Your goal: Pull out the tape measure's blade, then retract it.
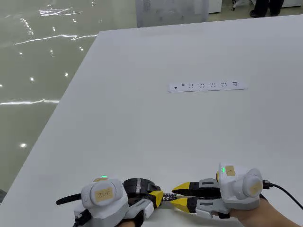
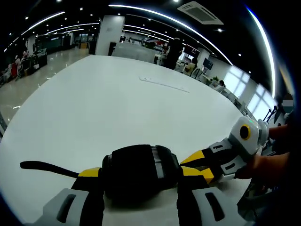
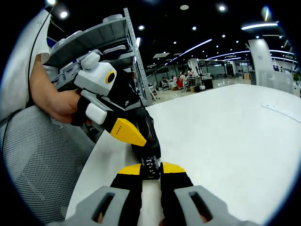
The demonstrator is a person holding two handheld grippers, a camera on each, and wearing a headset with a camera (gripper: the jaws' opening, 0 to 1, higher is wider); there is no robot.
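Tape measure sat at near edge of table, clamped in left gripper. Right gripper, just right, jaws narrow, pinched blade tip. Power strip lay far.

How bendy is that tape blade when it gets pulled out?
Probably stiff while short: only a little blade shows between the tape measure and the right gripper. Pulled long, it would likely sag. The tape measure looks rubbery, so probably grippy, in the left gripper.
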